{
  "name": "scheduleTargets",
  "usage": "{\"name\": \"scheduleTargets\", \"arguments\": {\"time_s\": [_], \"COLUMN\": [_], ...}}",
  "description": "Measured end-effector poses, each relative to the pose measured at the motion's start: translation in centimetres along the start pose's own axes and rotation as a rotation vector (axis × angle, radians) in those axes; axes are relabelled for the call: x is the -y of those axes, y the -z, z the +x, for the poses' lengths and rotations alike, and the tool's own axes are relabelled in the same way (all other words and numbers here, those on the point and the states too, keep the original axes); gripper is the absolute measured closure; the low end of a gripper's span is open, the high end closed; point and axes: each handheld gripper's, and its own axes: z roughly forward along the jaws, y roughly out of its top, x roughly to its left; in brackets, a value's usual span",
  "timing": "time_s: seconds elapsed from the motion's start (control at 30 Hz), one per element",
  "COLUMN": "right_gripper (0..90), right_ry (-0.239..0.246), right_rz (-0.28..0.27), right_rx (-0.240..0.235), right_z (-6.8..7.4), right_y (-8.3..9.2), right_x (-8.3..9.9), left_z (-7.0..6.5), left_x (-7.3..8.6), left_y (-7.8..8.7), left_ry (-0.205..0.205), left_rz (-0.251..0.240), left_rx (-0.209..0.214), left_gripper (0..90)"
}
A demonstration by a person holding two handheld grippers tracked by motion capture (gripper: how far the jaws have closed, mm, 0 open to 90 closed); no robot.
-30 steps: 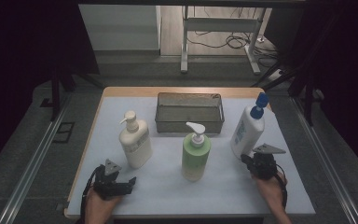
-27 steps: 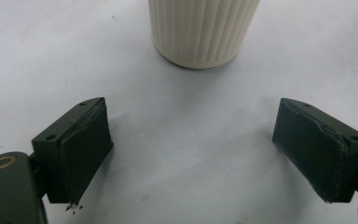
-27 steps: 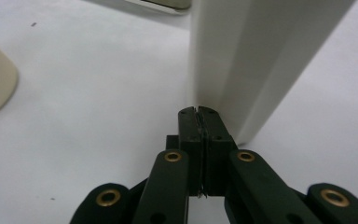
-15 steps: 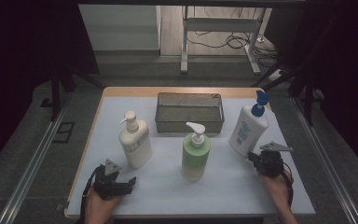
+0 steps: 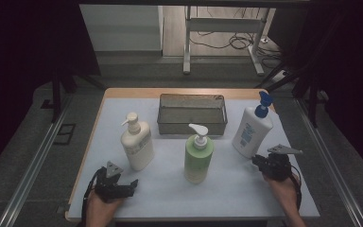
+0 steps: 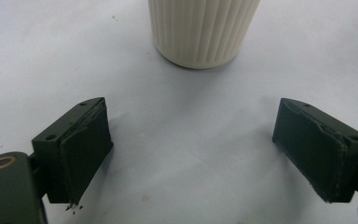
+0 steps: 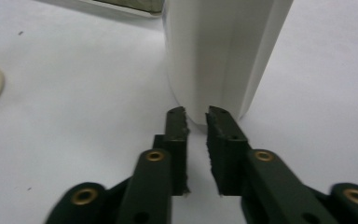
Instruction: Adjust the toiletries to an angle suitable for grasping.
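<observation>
From above, my right gripper [image 5: 260, 162] sits just beside the base of the white bottle with a blue pump [image 5: 251, 132], whose label print is too small to read. My left gripper [image 5: 128, 185] rests near the cream bottle [image 5: 136, 144].

In my left gripper view its jaws stand wide, empty, before the cream bottle's ribbed base [image 6: 201, 29].

In my right gripper view the jaws have just been opening, a narrow gap, nothing between, tips at the white bottle [image 7: 216, 51].

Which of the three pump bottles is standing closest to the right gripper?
The white bottle with the blue pump, at the table's right side, directly in front of the right gripper. The green bottle stands in the middle and the cream bottle stands on the left, near the left gripper.
</observation>
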Motion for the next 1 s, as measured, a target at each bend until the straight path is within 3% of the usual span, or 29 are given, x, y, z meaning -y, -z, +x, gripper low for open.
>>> {"name": "scheduleTargets", "arguments": {"time_s": [0.3,0.63,1.0], "right_gripper": [59.0,53.1,44.3], "right_ry": [0.004,0.0,-0.001], "right_rz": [-0.01,-0.03,-0.047], "right_rx": [-0.01,-0.016,-0.025], "right_z": [0.0,-0.6,-1.4], "right_y": [1.4,3.1,3.8], "right_x": [-0.7,-2.5,-4.9], "left_z": [0.0,0.0,0.0], "left_x": [0.0,0.0,0.0], "left_y": [0.0,0.0,0.0], "left_ry": [0.0,0.001,-0.001], "left_rz": [0.0,-0.002,0.0], "left_rx": [0.0,0.0,0.001], "left_gripper": [10.9,10.8,10.8]}}
